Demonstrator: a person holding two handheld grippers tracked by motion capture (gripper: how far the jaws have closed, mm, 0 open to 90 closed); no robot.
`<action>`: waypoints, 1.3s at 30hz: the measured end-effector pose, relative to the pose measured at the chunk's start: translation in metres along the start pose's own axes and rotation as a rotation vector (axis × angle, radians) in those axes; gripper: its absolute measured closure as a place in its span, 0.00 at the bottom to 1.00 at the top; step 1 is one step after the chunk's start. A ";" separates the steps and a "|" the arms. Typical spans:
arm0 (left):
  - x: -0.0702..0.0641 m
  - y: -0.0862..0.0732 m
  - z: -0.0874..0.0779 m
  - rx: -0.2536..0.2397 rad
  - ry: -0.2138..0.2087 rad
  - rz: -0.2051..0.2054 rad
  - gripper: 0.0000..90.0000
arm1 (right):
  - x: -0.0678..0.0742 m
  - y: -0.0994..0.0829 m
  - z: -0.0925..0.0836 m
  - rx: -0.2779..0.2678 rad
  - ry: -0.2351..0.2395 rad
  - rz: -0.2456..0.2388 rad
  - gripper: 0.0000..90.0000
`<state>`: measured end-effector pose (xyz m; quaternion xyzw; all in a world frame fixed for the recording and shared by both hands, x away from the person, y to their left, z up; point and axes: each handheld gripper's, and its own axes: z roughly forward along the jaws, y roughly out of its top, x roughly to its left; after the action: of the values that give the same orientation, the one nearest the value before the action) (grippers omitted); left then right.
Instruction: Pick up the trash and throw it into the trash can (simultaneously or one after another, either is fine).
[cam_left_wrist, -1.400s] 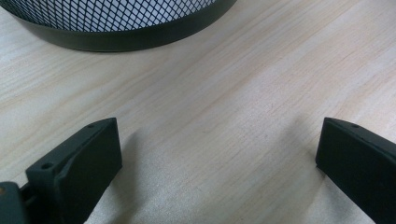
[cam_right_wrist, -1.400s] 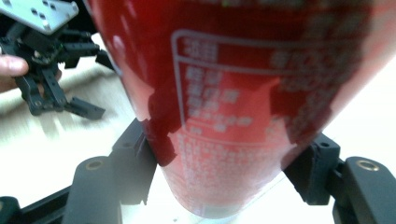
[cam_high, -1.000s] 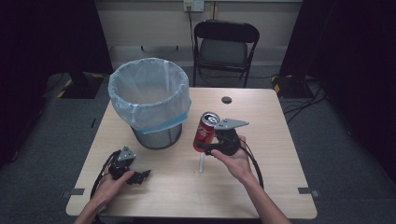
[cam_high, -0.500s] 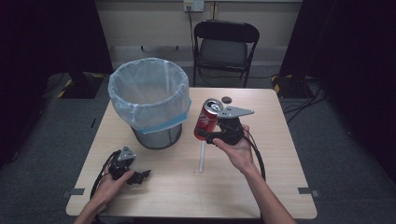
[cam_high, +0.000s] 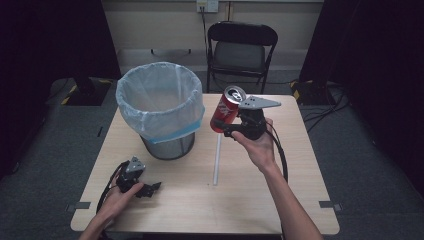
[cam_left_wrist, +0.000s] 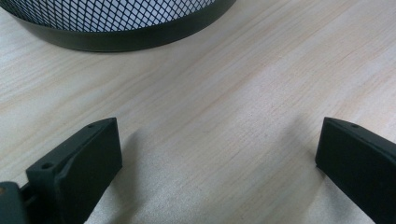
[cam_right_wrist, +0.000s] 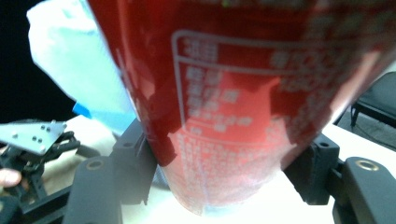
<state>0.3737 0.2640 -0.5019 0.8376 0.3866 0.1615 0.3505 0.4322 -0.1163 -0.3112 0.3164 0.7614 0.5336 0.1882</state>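
My right gripper (cam_high: 223, 129) clamps a red soda can (cam_high: 226, 109), tilted, above the table (cam_high: 300, 200) just beside the mesh bin (cam_high: 160, 112) with its pale blue liner. My left gripper (cam_high: 150, 189) rests spread wide on the wood.

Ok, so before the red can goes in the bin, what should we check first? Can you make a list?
1. Right tongs clamped on the red metal drink can: ok, a jaw presses each side in the right gripper view.
2. Can lifted off the pale wooden table: ok.
3. Can over the black mesh bin with the pale blue liner bag: not ok, it hangs beside the rim.
4. Bin mouth open: ok.
5. Left tongs out of the way: ok, resting open on the table in front of the bin.
6. White straw clear of the path: ok, lying flat on the table.
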 end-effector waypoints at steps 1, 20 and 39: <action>0.000 0.000 0.000 0.000 0.000 0.000 0.00 | 0.000 0.000 0.000 0.000 0.000 0.000 0.38; 0.000 0.000 0.000 0.001 -0.002 0.004 0.00 | -0.012 0.045 0.005 -0.118 -0.079 0.003 0.39; 0.000 0.000 0.000 0.003 -0.002 0.006 0.00 | -0.002 0.091 0.025 -0.205 -0.050 -0.004 0.39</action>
<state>0.3738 0.2646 -0.5017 0.8395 0.3839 0.1612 0.3492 0.4750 -0.0799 -0.2350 0.3074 0.6984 0.6004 0.2395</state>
